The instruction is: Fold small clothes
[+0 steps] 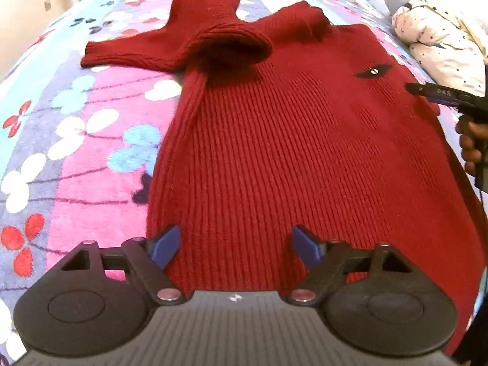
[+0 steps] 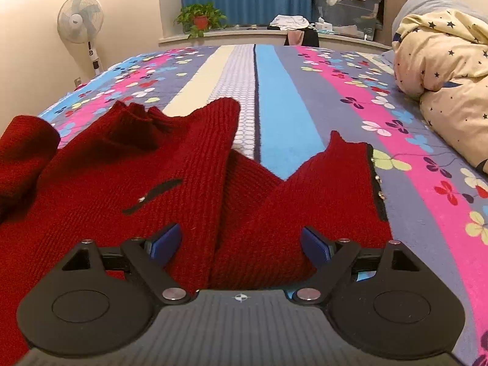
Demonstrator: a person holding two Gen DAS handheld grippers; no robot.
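While the red sweater (image 1: 274,152) lies flat on the bedspread (image 1: 76,140), both tools, left (image 1: 236,248) and right (image 2: 241,247), wide open, empty.

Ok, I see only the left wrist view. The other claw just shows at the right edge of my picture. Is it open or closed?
Observer: Open. The right claw stands wide above the red sweater, and its pads do not press the knit.
Operator: What lies under it?
Observer: A folded edge of the sweater runs between its fingers. To the right of that lies a red flap with black studded trim along its right edge.
Operator: And what stands past the far end of the bed?
Observer: A white standing fan, by the wall at the left.
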